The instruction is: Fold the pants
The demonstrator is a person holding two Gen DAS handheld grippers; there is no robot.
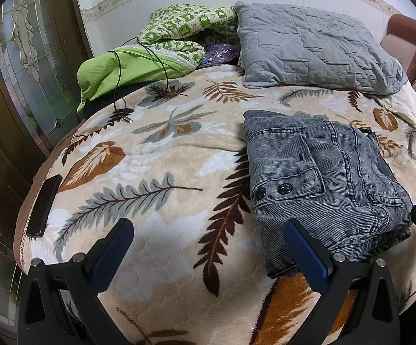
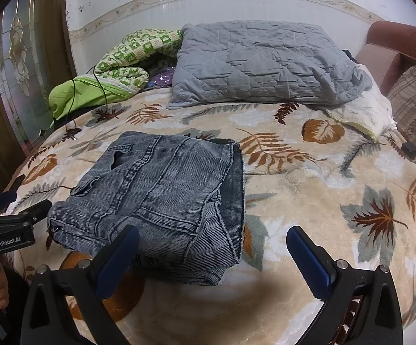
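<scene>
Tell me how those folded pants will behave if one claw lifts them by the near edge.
The pants look like soft ribbed denim stacked in layers, so they would probably sag and unfold. The thick bundle likely feels fairly heavy. On the plush blanket they should drag, not slide.

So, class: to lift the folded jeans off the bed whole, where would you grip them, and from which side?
Probably the near thick edge of the jeans, where the layers stack into a roll. Come in low from the front with both the right gripper and the left gripper, whose jaws are open, pinching all layers.
</scene>
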